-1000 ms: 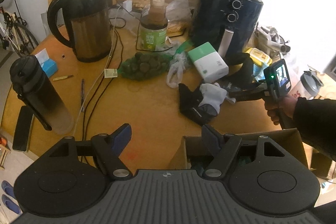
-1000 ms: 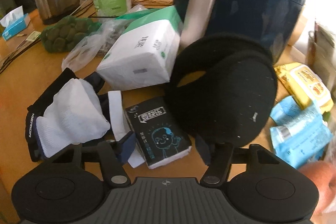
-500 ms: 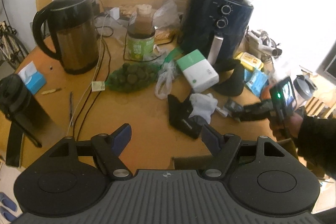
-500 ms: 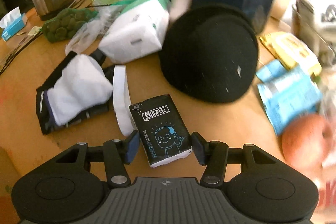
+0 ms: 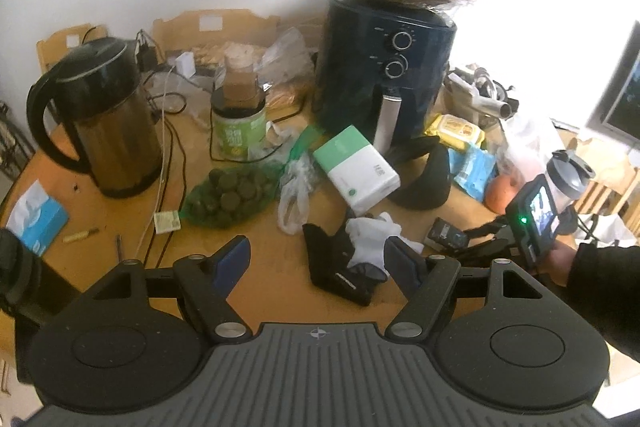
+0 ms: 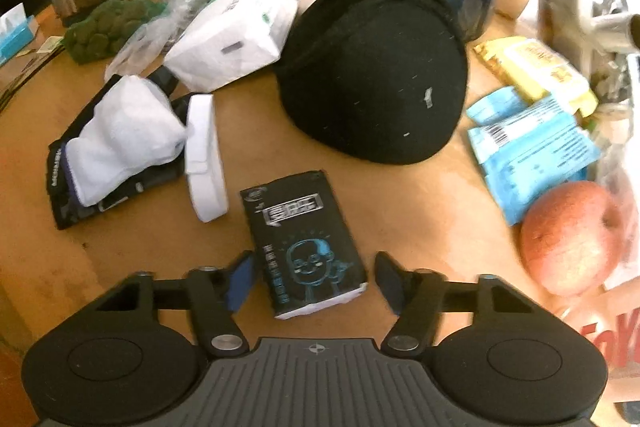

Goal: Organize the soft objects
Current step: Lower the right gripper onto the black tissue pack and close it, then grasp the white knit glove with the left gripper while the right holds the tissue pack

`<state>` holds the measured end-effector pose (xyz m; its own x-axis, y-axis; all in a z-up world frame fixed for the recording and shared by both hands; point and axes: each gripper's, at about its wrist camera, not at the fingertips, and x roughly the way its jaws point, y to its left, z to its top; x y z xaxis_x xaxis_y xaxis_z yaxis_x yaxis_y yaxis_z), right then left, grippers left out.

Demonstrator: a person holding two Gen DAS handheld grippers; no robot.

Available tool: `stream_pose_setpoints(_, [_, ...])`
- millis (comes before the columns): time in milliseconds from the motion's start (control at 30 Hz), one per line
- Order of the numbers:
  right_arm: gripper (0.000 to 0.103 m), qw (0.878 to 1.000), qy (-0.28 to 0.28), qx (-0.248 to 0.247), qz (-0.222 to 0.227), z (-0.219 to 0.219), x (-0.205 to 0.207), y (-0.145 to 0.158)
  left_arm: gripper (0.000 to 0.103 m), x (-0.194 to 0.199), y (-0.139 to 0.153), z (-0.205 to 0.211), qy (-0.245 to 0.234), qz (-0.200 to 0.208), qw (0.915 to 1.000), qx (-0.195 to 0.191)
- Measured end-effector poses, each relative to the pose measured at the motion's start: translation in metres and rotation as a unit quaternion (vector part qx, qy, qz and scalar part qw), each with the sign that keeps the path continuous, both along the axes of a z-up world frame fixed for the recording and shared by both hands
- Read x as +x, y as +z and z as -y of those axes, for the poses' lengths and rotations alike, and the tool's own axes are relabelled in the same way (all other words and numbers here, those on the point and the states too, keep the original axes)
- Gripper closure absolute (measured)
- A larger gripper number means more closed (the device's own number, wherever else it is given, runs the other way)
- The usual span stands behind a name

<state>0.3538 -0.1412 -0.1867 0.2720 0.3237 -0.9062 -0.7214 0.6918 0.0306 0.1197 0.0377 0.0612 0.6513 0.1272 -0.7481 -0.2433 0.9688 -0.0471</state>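
A: Left wrist view?
B: Left claw (image 5: 316, 259) gapes wide, empty, above bare surface (image 5: 264, 251); glove bundle (image 5: 360, 255) just beyond its right finger.
A: Right wrist view?
B: Right claw (image 6: 310, 281) open, straddling the black tissue pack (image 6: 306, 247) without touching; black cap (image 6: 372, 75) beyond.

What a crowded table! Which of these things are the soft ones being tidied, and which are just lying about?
Part of the job:
- black packet of tissues, between the open right tongs
- white cloth glove
- black fabric glove
- black fleece cap

Just lying about:
- dark steel kettle
- navy air fryer
- reddish apple
- green-lidded jar
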Motion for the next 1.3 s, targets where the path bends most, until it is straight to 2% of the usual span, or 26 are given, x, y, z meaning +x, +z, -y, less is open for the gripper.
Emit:
stream_pose_setpoints(133, [0.046,1.000,-0.015,-0.003,0.001,0.004,0.000,0.005,0.030,0.006,-0.001,-0.002,-0.011,-0.003,0.9999,0.005])
stream_pose_setpoints(300, [0.046,0.998,-0.058,0.027,-0.001,0.026,-0.002,0.023,0.030,0.013,-0.007,-0.006,-0.028,-0.018,0.9993,0.014])
stream_pose_setpoints(767, [0.046,0.987,-0.141,0.078,0.031,0.075,-0.038,0.079,0.030,0.038,-0.025,-0.006,-0.114,-0.036,0.9926,0.024])
stream_pose_setpoints(1100, [0.046,0.978,-0.174,0.099,0.059,0.094,-0.063,0.110,0.030,0.065,-0.040,0.003,-0.173,-0.048,0.9836,0.017])
stream_pose_setpoints(1300, [0.046,0.976,-0.178,0.101,0.070,0.102,-0.074,0.124,0.031,0.099,-0.069,0.004,-0.204,-0.089,0.9748,-0.019])
